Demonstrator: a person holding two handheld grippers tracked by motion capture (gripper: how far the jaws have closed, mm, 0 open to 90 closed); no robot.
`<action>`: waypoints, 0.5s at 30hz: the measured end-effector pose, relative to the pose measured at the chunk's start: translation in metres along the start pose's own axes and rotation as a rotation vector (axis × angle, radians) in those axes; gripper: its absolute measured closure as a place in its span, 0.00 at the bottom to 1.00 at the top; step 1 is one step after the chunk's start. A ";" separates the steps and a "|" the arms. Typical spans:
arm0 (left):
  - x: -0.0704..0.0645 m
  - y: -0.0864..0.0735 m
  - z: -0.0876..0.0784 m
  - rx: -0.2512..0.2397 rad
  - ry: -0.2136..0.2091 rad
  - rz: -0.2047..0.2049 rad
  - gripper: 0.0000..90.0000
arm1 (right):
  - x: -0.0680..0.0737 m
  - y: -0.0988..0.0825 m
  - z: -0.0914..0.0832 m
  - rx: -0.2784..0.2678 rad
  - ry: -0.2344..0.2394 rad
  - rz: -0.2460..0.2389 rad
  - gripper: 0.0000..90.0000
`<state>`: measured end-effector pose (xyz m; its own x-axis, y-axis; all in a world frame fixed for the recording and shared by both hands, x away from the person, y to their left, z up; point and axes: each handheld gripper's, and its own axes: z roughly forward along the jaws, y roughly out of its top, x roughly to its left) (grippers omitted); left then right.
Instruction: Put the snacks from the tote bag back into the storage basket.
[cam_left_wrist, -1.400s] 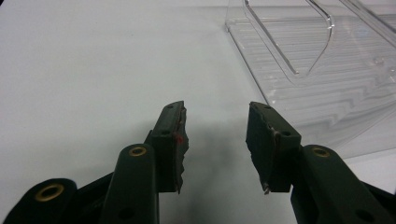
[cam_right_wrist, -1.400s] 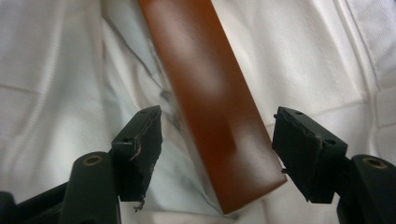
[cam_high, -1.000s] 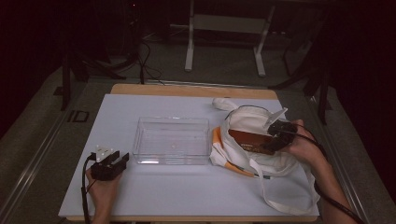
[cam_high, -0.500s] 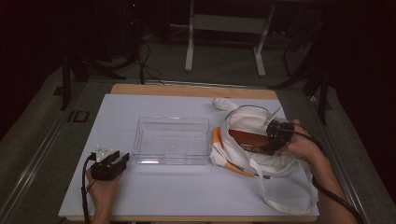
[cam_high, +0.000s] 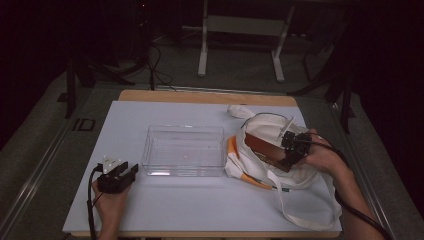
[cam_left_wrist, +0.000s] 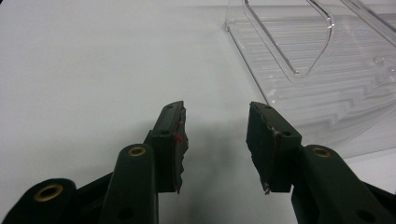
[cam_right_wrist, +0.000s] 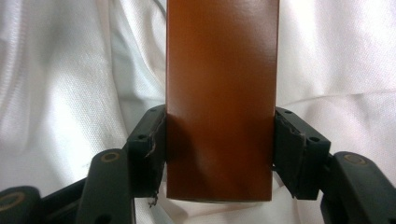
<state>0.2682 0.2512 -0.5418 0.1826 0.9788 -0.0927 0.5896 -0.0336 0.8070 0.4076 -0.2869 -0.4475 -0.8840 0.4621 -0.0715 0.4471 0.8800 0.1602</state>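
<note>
On a white-covered tabletop (cam_high: 200, 210), a clear plastic bin (cam_high: 184, 150) stands empty beside a white cloth tote bag (cam_high: 300, 200) with orange trim. The brown box (cam_right_wrist: 220, 93) lies on the bag's mouth, and the right gripper (cam_high: 289, 150) has just closed its fingers (cam_right_wrist: 148, 140) flush against both long sides. A clean lift likely calls for a firm, square hold clear of the fabric. The left gripper (cam_left_wrist: 215, 140) rests released near the bin.
</note>
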 end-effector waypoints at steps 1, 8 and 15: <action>0.000 0.000 0.000 0.000 0.000 0.000 0.64 | -0.001 0.000 0.002 0.008 0.009 0.006 0.45; 0.000 0.000 0.000 0.000 -0.002 0.000 0.64 | -0.008 0.003 0.014 0.061 0.047 0.026 0.44; 0.000 0.000 0.000 0.000 -0.002 -0.001 0.64 | -0.012 0.004 0.024 0.093 0.072 0.041 0.44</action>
<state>0.2682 0.2513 -0.5418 0.1839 0.9784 -0.0945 0.5896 -0.0329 0.8070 0.4235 -0.2866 -0.4692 -0.8708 0.4916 0.0045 0.4907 0.8686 0.0688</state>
